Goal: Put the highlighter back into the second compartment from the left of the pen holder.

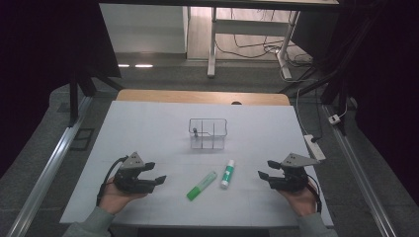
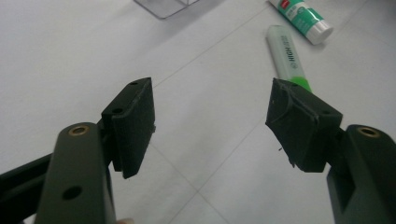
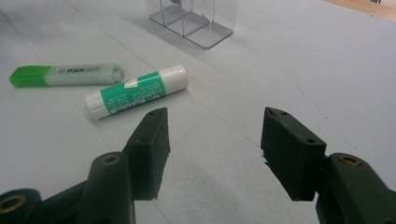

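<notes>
While the white counter [image 1: 148, 123] holds a clear box [image 1: 207, 133] near its middle, the left claw [image 1: 157, 173] and right claw [image 1: 263, 170] sit spread and empty by the near edge, with the green pen [image 1: 201, 185] and glue stick [image 1: 228, 173] lying between them.

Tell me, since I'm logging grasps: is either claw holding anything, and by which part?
Nothing is held. The left claw and right claw are open and empty; highlighter and glue stick lie untouched.

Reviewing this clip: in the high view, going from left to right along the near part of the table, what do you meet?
Left hand-held gripper → green highlighter → glue stick → right hand-held gripper. The clear compartment box stands farther back, above the highlighter and glue stick, so it is left out of the row.
</notes>
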Available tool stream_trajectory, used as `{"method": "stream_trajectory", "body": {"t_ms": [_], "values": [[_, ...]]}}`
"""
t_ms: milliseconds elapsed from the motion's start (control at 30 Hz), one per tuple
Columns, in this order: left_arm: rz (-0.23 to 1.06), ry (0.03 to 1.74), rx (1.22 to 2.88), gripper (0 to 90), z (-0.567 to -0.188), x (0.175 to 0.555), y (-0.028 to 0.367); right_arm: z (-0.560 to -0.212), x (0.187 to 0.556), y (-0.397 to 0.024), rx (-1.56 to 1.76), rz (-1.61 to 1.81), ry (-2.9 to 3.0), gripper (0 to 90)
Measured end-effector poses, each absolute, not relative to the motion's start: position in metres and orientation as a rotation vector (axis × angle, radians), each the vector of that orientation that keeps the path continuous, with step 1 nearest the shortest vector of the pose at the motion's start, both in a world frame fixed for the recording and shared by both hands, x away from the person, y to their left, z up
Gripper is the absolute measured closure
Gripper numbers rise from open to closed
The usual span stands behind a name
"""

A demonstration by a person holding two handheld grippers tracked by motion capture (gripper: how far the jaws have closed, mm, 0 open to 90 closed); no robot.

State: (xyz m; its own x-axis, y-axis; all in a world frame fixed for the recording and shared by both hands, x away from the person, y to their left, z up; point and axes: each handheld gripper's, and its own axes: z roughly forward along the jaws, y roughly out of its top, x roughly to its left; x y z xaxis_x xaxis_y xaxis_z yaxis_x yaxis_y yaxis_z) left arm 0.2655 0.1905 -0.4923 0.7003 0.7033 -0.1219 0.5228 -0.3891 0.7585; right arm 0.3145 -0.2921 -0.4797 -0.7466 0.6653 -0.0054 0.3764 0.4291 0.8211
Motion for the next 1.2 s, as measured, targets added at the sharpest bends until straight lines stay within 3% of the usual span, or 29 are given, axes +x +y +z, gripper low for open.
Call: {"method": "stream_trajectory", "body": {"t_ms": [1200], "values": [[0.118, 0.825, 2.335, 32.3, -0.500, 0.281, 0.089, -0.483, 0.316, -0.295, 0.926, 1.205, 2.368, 41.3]]}}
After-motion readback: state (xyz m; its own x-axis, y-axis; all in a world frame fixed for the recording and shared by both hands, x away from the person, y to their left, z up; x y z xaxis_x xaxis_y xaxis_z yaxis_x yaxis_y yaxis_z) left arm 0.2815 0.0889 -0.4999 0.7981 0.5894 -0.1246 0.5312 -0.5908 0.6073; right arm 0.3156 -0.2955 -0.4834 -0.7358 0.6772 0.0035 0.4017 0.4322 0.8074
